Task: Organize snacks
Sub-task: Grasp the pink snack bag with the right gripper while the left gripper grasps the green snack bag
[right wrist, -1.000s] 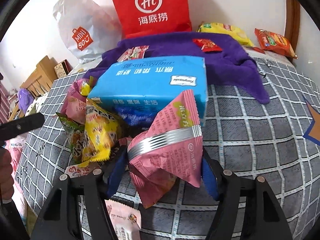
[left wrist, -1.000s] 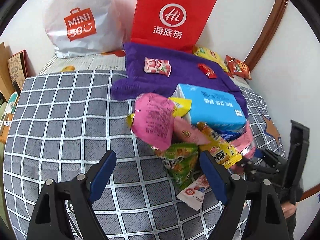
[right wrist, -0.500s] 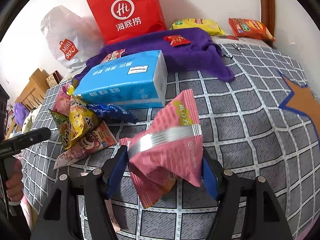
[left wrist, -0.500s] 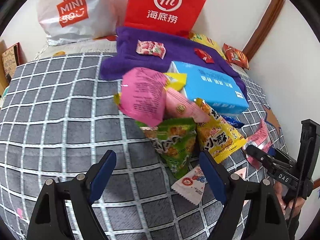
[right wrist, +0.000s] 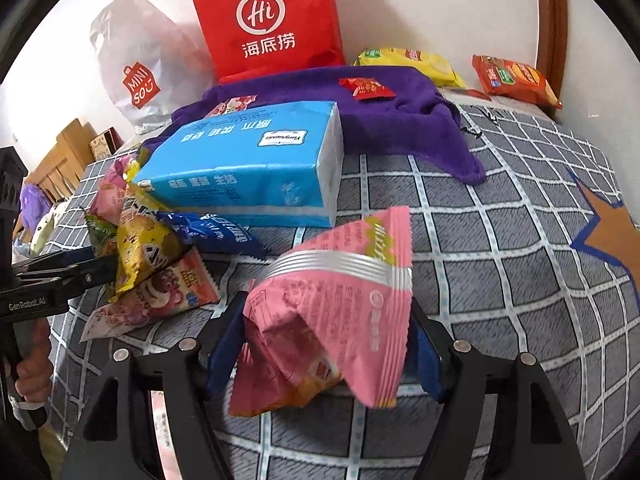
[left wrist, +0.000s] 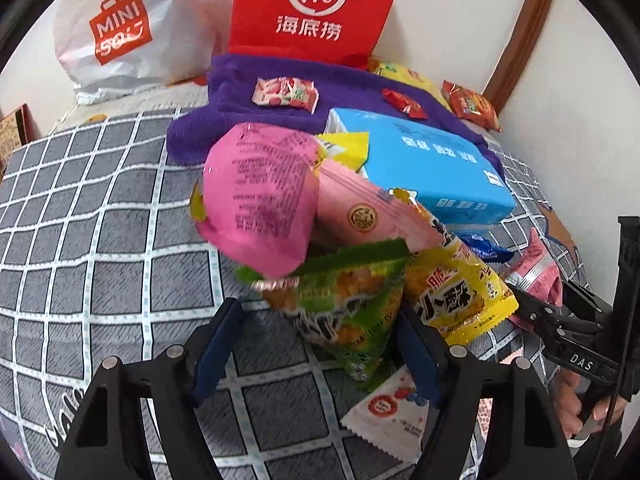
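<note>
step in hand: carrying one snack away from the heap. the right gripper [right wrist: 326,344] is clenched on a pink packet [right wrist: 340,304], held clear of the bed [right wrist: 500,272], in front of the blue tissue pack [right wrist: 248,168] and to its right. the left gripper [left wrist: 316,348] is released, its jaws wide apart either side of the lower end of a green packet [left wrist: 348,304], not gripping it.

the heap of snacks lies against the near left side of the tissue pack: a bright pink bag [left wrist: 260,200], a yellow packet [left wrist: 456,292], a blue wrapper [right wrist: 216,232]. behind the tissue pack a purple towel [right wrist: 400,116] bears two small snacks.

judgement: the pink packet needs a resting place, probably the towel; the left gripper need only close to take the green packet.

surface: bed with grey checked cover. behind the towel, a red bag [right wrist: 268,20] and a white bag [right wrist: 140,60] stand against a white wall.
</note>
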`<state>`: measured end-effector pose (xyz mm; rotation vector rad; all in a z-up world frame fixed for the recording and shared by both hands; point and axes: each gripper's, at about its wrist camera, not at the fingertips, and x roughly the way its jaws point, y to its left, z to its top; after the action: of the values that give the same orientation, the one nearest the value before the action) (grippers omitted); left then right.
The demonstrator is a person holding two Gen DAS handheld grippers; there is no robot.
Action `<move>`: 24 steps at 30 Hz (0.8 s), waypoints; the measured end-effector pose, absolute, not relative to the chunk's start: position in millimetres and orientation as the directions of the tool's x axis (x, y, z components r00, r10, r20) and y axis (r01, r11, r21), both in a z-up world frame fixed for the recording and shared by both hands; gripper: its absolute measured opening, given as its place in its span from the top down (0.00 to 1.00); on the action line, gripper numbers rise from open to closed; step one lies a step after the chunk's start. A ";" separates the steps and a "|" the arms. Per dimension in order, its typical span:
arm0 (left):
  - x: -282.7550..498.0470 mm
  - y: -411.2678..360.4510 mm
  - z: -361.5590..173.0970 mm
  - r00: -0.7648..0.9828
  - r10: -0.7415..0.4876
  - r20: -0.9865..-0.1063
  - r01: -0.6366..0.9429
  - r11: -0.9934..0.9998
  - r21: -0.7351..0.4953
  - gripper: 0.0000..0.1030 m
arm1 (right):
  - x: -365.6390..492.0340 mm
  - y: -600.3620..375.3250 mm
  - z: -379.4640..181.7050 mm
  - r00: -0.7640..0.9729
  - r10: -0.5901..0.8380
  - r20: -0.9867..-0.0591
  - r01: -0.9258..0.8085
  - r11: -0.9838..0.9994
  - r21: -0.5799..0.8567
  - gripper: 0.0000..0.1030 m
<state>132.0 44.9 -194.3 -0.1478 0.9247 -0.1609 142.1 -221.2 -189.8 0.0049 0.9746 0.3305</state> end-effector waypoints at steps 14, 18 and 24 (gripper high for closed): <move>132.0 36.0 -198.6 0.643 -0.137 -0.753 0.088 0.991 -0.105 0.29 | 153.0 -214.5 -195.6 0.525 0.267 -0.808 -0.287 0.949 0.127 0.29; 131.9 38.7 -198.8 0.642 -0.160 -0.750 0.091 0.987 -0.133 0.28 | 153.9 -214.6 -195.7 0.516 0.283 -0.808 -0.299 0.944 0.140 0.26; 133.5 35.1 -200.0 0.634 -0.145 -0.760 0.096 0.989 -0.109 0.26 | 153.6 -217.9 -195.1 0.510 0.306 -0.804 -0.299 0.939 0.169 0.25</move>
<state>133.5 35.1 -200.0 -0.0603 0.8739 -0.1382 153.6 -217.9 -195.1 0.0087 0.9694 0.3643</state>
